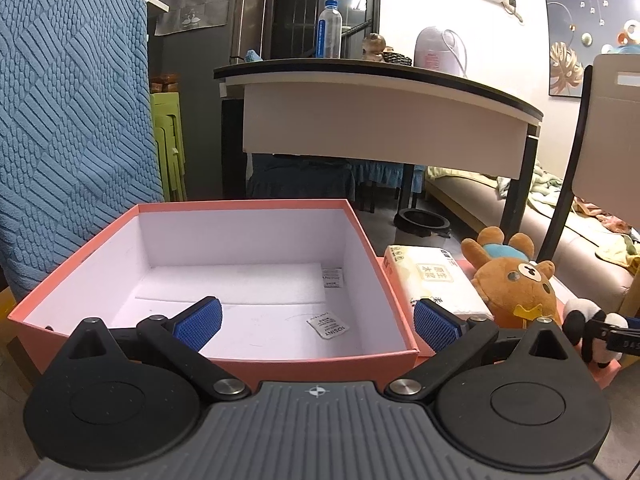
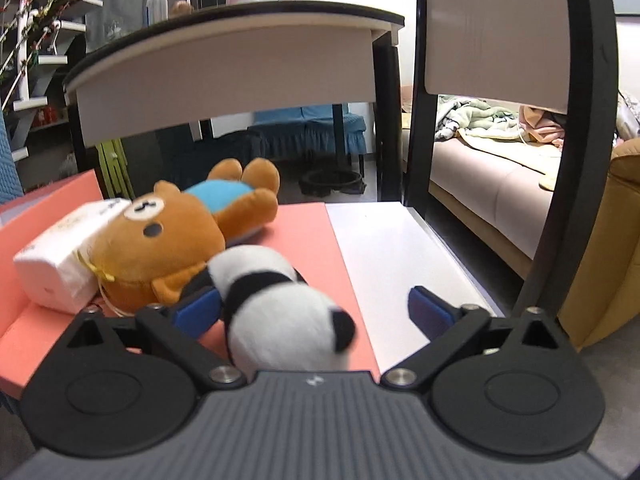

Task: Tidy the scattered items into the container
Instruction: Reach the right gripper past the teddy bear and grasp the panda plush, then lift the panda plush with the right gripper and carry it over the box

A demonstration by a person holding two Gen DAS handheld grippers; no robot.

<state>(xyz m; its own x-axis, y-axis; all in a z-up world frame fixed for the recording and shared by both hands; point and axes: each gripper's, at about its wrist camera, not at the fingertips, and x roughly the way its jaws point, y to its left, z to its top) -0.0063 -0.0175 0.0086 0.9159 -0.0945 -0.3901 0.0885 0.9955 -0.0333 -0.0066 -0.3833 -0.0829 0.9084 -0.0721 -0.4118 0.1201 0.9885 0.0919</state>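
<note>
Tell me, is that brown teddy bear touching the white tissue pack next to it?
Touching. In the right wrist view the brown teddy bear's head presses against the tissue pack with no gap; the left wrist view agrees.

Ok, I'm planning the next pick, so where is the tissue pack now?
The tissue pack lies outside the pink box, just right of its right wall, with the brown bear against its other side.

The blurred panda plush [image 2: 276, 304] hides the brown bear's [image 2: 160, 248] belly.
</note>
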